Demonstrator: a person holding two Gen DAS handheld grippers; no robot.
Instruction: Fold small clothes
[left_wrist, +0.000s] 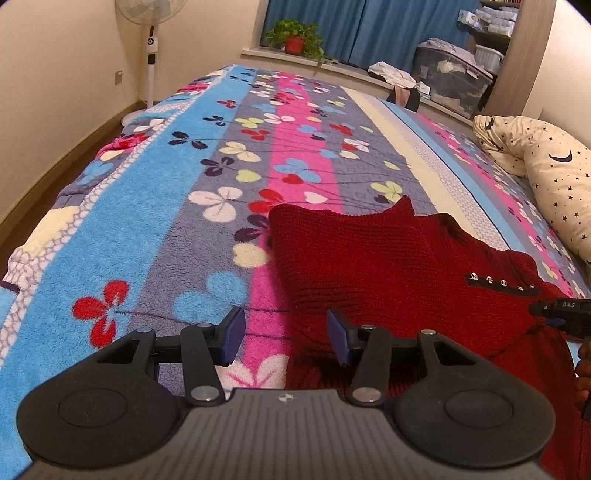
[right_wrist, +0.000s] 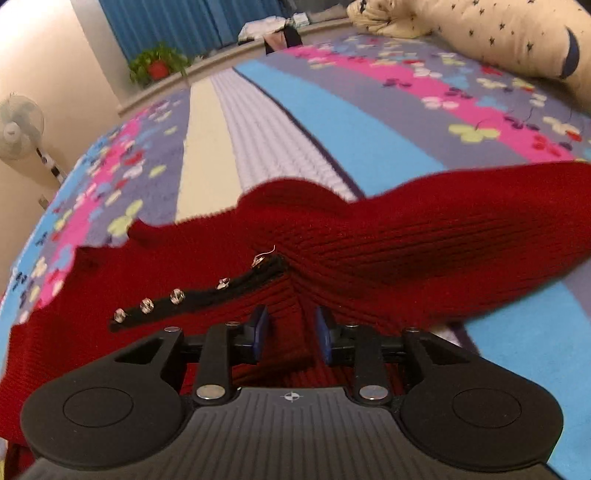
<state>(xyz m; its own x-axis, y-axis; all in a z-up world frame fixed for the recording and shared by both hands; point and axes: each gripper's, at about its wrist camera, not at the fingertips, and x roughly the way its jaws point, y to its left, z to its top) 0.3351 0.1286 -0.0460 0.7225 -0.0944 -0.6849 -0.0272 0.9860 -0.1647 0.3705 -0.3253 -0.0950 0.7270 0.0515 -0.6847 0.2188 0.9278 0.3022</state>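
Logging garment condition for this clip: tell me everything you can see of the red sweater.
The red sweater is a dark red, ribbed knit, lying rumpled and partly folded on the floral fleece blanket. A black strip carries a row of clear, shiny studs. One ribbed part stretches off to the right in the right wrist view. A ridge of knit sits between the pads of the right claw, which do not visibly press on it. The left claw stands open over its left edge.

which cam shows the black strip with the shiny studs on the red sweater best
The right wrist view: the black strip runs close and large across the red sweater, five studs visible, though slightly blurred. The left wrist view shows the strip small, far right on the sweater, studs tiny.
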